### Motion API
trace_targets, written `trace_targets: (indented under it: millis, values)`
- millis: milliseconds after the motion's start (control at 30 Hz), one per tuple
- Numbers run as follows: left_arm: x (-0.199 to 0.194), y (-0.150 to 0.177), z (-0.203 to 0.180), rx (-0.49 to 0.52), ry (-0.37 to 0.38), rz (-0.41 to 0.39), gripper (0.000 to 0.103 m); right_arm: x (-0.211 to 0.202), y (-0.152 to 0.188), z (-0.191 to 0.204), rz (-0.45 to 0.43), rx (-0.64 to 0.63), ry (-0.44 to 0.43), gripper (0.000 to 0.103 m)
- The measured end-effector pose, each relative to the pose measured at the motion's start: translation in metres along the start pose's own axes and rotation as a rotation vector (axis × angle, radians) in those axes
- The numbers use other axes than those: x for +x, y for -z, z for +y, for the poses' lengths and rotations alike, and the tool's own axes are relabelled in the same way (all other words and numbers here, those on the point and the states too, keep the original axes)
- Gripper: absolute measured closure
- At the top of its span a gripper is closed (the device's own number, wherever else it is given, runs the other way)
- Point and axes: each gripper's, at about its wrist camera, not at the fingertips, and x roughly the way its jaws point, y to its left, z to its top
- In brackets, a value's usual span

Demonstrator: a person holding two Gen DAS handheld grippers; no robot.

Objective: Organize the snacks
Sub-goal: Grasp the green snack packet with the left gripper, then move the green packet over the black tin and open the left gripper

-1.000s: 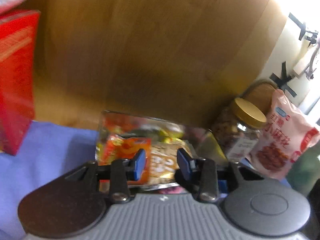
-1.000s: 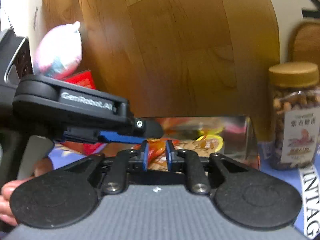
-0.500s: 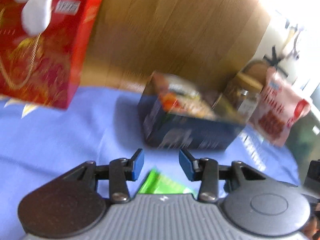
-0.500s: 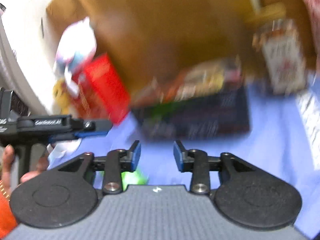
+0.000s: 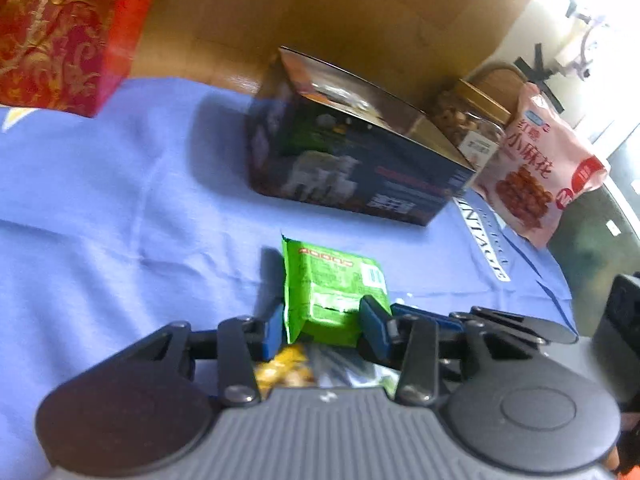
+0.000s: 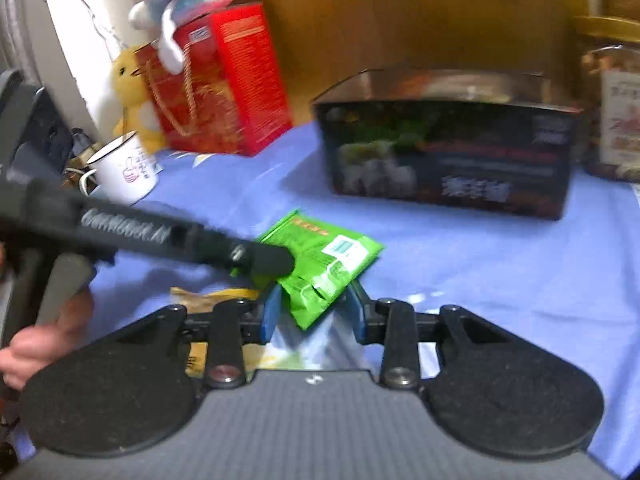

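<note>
The green snack packet (image 5: 334, 292) lies on the blue cloth (image 5: 120, 208), with the dark snack box (image 5: 352, 160) well apart at 12 o'clock. The left gripper (image 5: 323, 330) straddles the packet's near end, jaws spread; whether its pads touch the wrapper is blurred, probably not gripping. The right gripper (image 6: 312, 312) is likewise parted around the packet's corner. A pink bag (image 5: 540, 168) leans at 2 o'clock beside the nut jar (image 5: 472, 124).
</note>
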Motion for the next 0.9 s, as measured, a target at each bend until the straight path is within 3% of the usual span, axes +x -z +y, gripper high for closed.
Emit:
trace_targets:
  millis: [167, 300, 433, 633, 733, 900]
  values:
    - [0.008, 0.0, -0.026, 0.008, 0.052, -0.017, 0.065, -0.019, 0.006, -0.009, -0.008, -0.028, 0.081, 0.068]
    - [-0.011, -0.021, -0.055, 0.063, 0.094, -0.083, 0.065, -0.049, -0.003, -0.014, -0.09, -0.053, 0.123, 0.068]
    - [-0.024, -0.059, -0.088, 0.112, 0.093, -0.144, 0.065, -0.074, -0.028, -0.019, -0.184, -0.086, 0.156, 0.068]
    - [-0.03, -0.127, -0.135, 0.193, 0.064, -0.246, 0.065, -0.096, -0.109, -0.037, -0.28, -0.151, 0.227, 0.068]
    - [0.001, -0.134, -0.13, 0.182, 0.012, -0.209, 0.064, -0.086, -0.127, -0.055, -0.259, -0.146, 0.229, 0.067]
    - [0.065, -0.126, -0.106, 0.15, -0.083, -0.141, 0.054, -0.02, -0.111, -0.085, -0.16, -0.144, 0.256, 0.062]
